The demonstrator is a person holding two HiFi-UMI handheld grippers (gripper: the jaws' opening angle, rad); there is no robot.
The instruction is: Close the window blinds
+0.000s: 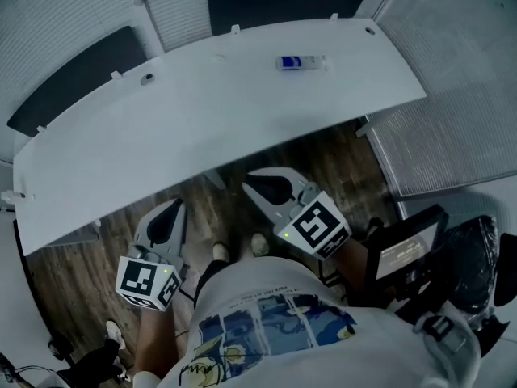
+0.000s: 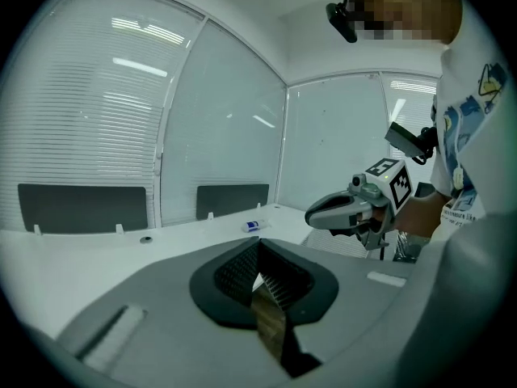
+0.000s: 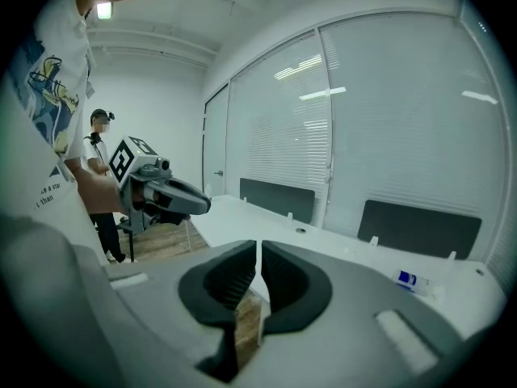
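Slatted window blinds (image 1: 56, 23) run behind a long white desk (image 1: 202, 128), and more blinds (image 1: 456, 132) hang at the right. In the left gripper view the blinds (image 2: 89, 111) hang down over the left pane; in the right gripper view the blinds (image 3: 283, 144) fill the panes past the desk. My left gripper (image 1: 172, 210) and right gripper (image 1: 262, 186) are held over the wooden floor on the near side of the desk, both shut and empty. Their jaws stand together in the close views: left gripper (image 2: 258, 255), right gripper (image 3: 258, 259). Neither touches the blinds.
A small blue-and-white item (image 1: 300, 62) lies on the desk. Dark divider panels (image 1: 77, 75) stand along its far edge. A dark screen (image 1: 408, 249) and black chair (image 1: 477, 253) are at my right. Another person (image 3: 98, 176) stands far back in the right gripper view.
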